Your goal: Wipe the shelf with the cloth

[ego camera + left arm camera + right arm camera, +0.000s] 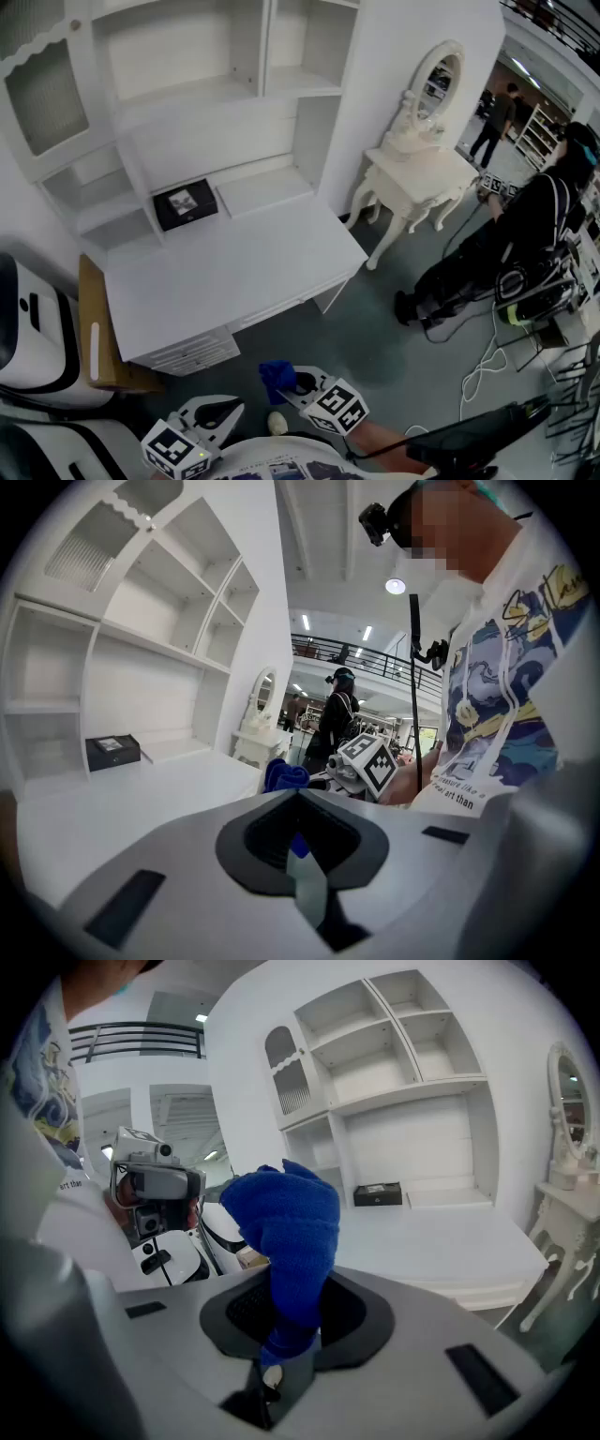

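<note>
— Bottom centre, head view: what has the right tool (pixel 302 384) got?
— Cloth (pixel 277 375), blue, bunched. Jaws are clamped on its lower end. In the right gripper view the rest stands up above them.
— Left tool (pixel 221 412)?
— Just lower left of the right one. Jaws closed together, gripping nothing.
— Cloth on the shelf (pixel 187 89)?
— No. It is held over the floor, off the table's (pixel 234 272) near edge, well apart from the shelf at upper left. A black box (pixel 185 203) sits at the table's back.
</note>
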A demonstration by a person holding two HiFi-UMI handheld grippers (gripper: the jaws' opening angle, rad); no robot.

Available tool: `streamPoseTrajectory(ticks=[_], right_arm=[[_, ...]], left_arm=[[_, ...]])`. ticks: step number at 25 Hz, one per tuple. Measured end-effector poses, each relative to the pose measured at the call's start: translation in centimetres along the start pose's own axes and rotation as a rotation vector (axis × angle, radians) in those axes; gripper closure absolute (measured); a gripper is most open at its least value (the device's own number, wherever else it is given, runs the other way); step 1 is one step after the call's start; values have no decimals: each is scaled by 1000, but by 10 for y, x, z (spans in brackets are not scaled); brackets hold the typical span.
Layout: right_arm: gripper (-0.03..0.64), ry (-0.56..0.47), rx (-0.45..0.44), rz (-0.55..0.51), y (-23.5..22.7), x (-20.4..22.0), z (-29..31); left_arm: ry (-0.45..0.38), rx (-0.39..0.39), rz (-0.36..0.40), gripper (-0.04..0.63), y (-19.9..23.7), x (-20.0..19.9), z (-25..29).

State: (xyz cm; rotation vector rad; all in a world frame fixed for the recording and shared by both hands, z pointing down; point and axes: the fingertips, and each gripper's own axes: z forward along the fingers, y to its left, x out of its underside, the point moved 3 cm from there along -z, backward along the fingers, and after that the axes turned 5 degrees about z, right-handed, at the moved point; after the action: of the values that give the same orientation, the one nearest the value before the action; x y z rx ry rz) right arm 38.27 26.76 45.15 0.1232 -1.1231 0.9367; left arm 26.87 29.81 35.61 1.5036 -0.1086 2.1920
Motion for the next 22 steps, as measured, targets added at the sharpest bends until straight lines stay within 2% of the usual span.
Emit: streamPoseTrajectory(ticks=[3, 5, 12, 22], right_arm=[[518, -17, 60, 17, -3, -7, 1], [518, -19, 68, 14, 0, -13, 10], [518, 18, -17, -65, 34, -45, 69], [518, 11, -23, -74, 89, -81, 151]], left_arm=[[-39, 52, 42, 583, 12, -6, 2], [-50, 57, 47, 583, 21, -7, -5], [-95, -62, 1, 583, 58, 3, -64], [-160, -139, -17, 583, 112, 31, -164]])
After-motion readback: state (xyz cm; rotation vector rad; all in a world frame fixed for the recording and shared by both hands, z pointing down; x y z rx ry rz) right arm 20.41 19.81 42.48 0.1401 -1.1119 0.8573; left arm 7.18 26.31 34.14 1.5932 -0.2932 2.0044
